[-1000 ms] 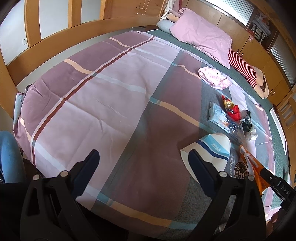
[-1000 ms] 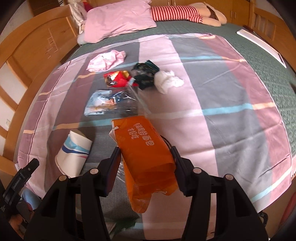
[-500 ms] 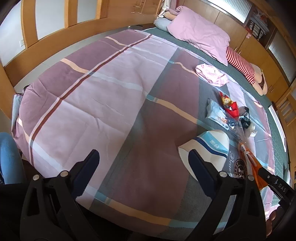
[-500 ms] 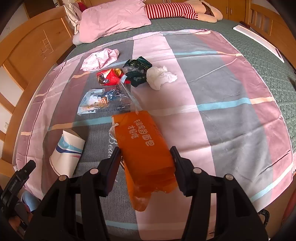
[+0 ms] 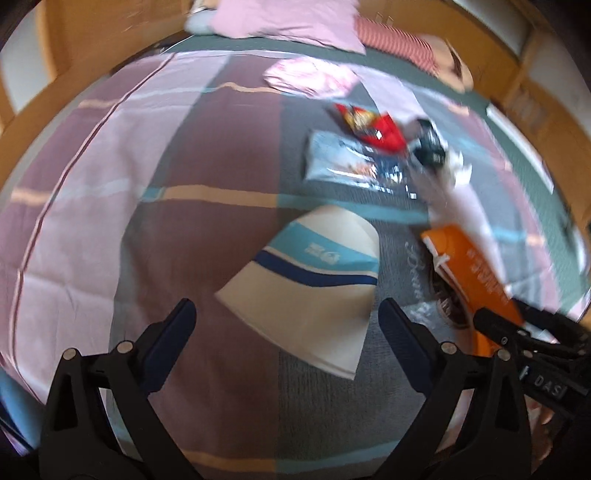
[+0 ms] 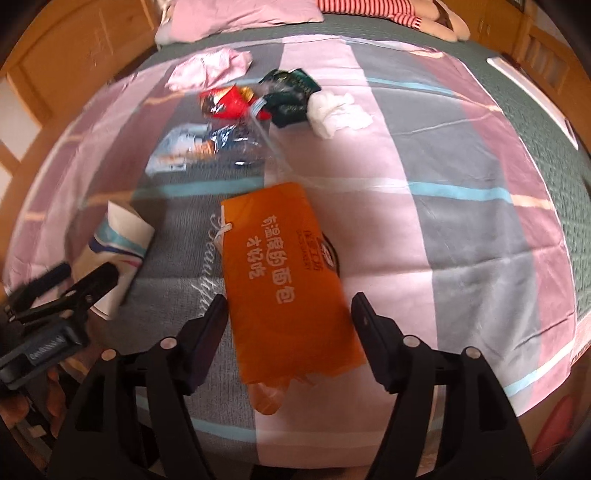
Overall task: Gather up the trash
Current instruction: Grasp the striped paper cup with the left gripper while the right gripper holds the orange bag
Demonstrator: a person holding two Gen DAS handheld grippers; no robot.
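Observation:
A flattened paper cup [image 5: 310,284] with blue stripes lies on the bed, between the open fingers of my left gripper [image 5: 286,319]; it also shows in the right wrist view [image 6: 118,243]. An orange bread bag [image 6: 288,284] lies between the open fingers of my right gripper [image 6: 288,314], which do not press on it; in the left wrist view it [image 5: 469,266] lies right of the cup. Further up lie a clear plastic wrapper [image 6: 199,144], a red snack bag [image 6: 229,103], a dark green wrapper [image 6: 291,92] and a crumpled white tissue [image 6: 336,112].
A pink folded cloth [image 6: 210,68] lies near the pink pillow [image 6: 240,13]. A striped plush toy [image 6: 406,11] lies at the head. A wooden bed frame [image 6: 55,74] runs along the left. The bed's near edge is just below both grippers.
My left gripper has swung right and closer, so the paper cup now sits between its fingers. My right gripper's fingers have spread away from the orange bag.

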